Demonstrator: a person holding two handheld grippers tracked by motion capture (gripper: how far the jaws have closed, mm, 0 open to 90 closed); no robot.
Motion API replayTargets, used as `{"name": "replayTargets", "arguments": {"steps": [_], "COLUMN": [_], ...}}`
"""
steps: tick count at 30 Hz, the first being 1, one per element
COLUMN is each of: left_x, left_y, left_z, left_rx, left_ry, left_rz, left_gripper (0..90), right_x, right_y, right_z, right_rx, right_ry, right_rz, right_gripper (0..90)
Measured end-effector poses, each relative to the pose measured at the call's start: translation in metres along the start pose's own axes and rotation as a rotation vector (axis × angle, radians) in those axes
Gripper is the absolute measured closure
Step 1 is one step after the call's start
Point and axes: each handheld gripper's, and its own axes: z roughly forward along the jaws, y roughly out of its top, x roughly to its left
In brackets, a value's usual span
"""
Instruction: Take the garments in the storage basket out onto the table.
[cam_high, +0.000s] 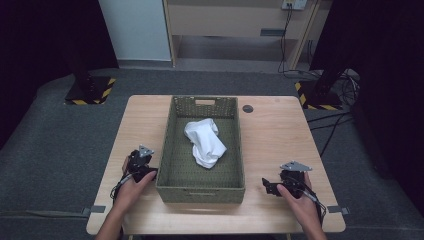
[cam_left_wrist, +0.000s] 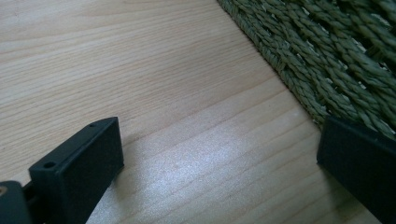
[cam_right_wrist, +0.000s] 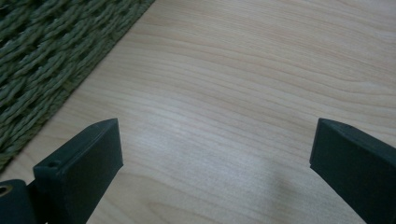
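I have both grippers parked low on the wooden table, one on either side of the woven green basket, and neither has anything in it. My left gripper sits just beside the basket's left wall near the near corner; in the left gripper view its jaws stand wide apart over bare wood, the right-hand jaw close against the basket's weave. My right gripper rests on the table to the right of the basket, a little apart from it, and its jaws are spread just as wide over bare wood, with the basket's woven side at the left edge of the right gripper view.

The thing I take to be the work here is the crumpled white cloth, lying loose on the basket floor, towards the middle and slightly to the far side, touching no wall that I can make out.

I judge this as the start of the job: nothing gripped, nothing lifted. The next move calls for raising one gripper over the basket rim, coming down onto the cloth's bunched top with the jaws wide, and closing on a fold thick enough to hold.
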Motion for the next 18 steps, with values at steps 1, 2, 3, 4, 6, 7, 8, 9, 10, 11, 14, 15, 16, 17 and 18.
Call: {"name": "replayTargets", "arguments": {"steps": [1, 2, 3, 4, 6, 7, 8, 9, 10, 11, 14, 15, 16, 17, 18], "left_x": [0.0, 0.0, 0.0, 0.0, 0.0, 0.0, 0.0, 0.0, 0.0, 0.0, 0.0, 0.0, 0.0, 0.0, 0.0], "left_y": [0.0, 0.0, 0.0, 0.0, 0.0, 0.0, 0.0, 0.0, 0.0, 0.0, 0.0, 0.0, 0.0, 0.0, 0.0], "left_z": [0.0, 0.0, 0.0, 0.0, 0.0, 0.0, 0.0, 0.0, 0.0, 0.0, 0.0, 0.0, 0.0, 0.0, 0.0], "left_rx": [0.0, 0.0, -0.001, -0.001, 0.0, 0.001, 0.0, 0.001, 0.0, 0.001, 0.0, 0.0, 0.001, 0.002, 0.001], "left_ry": [0.0, 0.0, 0.0, 0.0, 0.0, -0.001, -0.001, -0.001, -0.001, -0.001, -0.002, -0.002, -0.002, -0.003, -0.003], "left_rz": [0.0, 0.0, 0.0, 0.0, 0.0, 0.001, 0.001, 0.001, 0.001, 0.001, 0.002, 0.002, 0.002, 0.004, 0.003], "left_gripper": [0.0, 0.0, 0.0, 0.0, 0.0, 0.0, 0.0, 0.0, 0.0, 0.0, 0.0, 0.0, 0.0, 0.0, 0.0], "right_x": [0.002, 0.003, 0.005, 0.007, 0.008, 0.009, 0.01, 0.01, 0.01, 0.011, 0.009, 0.008, 0.007, 0.007, 0.006], "right_y": [0.0, 0.001, 0.001, 0.002, 0.003, 0.004, 0.006, 0.008, 0.01, 0.012, 0.018, 0.019, 0.02, 0.021, 0.022], "right_z": [-0.002, -0.003, -0.005, -0.009, -0.01, -0.012, -0.014, -0.016, -0.019, -0.021, -0.028, -0.031, -0.033, -0.035, -0.037], "right_rx": [0.002, 0.005, 0.006, 0.002, 0.002, -0.001, -0.007, -0.015, -0.028, -0.038, -0.065, -0.074, -0.08, -0.086, -0.094], "right_ry": [0.0, 0.0, -0.001, -0.001, -0.003, -0.007, -0.001, 0.011, 0.016, 0.016, 0.021, 0.027, 0.032, 0.029, 0.025], "right_rz": [-0.014, -0.027, -0.035, -0.05, -0.052, -0.054, -0.043, -0.03, -0.022, -0.018, -0.006, 0.003, 0.008, 0.004, 0.0], "right_gripper": [2.4, 2.4, 2.4, 2.5, 2.4, 2.3, 2.6, 3.0, 2.8, 2.8, 3.3, 3.4, 3.4, 3.5, 3.7]}}
